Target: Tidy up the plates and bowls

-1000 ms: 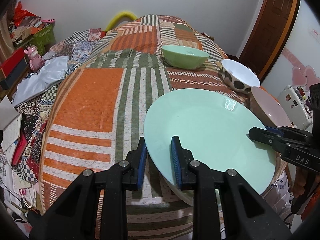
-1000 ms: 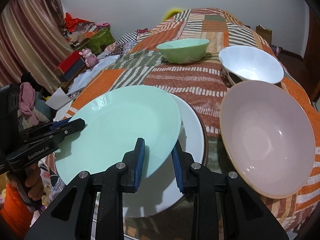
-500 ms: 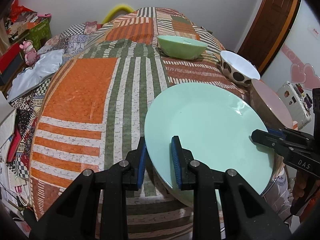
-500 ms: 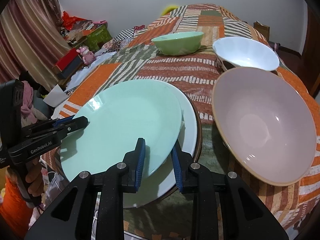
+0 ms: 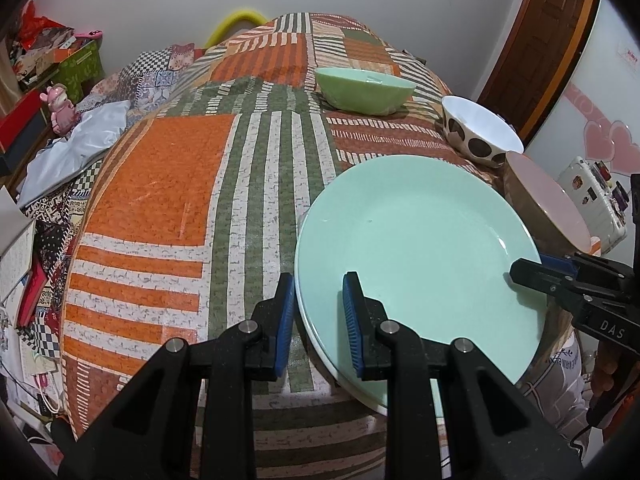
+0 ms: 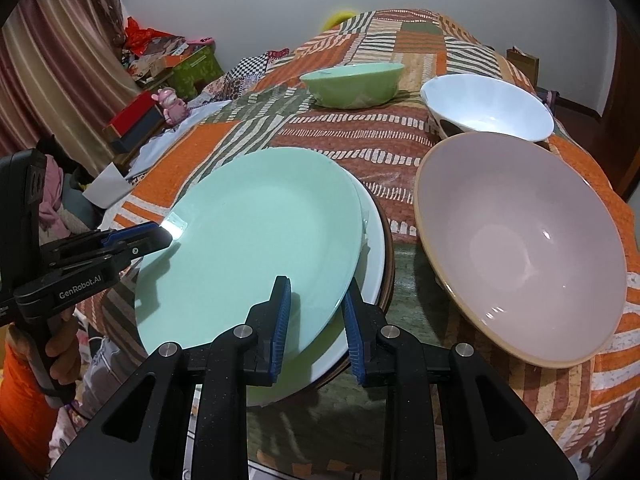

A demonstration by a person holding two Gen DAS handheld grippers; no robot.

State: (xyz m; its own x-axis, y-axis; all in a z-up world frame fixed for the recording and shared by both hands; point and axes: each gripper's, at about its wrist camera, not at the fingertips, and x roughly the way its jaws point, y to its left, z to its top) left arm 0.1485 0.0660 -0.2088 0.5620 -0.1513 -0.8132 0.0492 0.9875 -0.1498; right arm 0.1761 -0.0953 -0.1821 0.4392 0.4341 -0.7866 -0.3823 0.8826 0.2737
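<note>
The mint plate is straddled at its rim by both the left gripper and the right gripper, each with blue pads parted and no clamping visible. Only the right wrist view reveals a white plate beneath it. Right of the right gripper sits a pink bowl; beyond stand a white bowl and a green bowl on the patchwork cover.

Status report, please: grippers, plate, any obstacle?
Left gripper and right gripper straddle mint plate rim. Plate over white plate. Pink bowl close beside.
</note>
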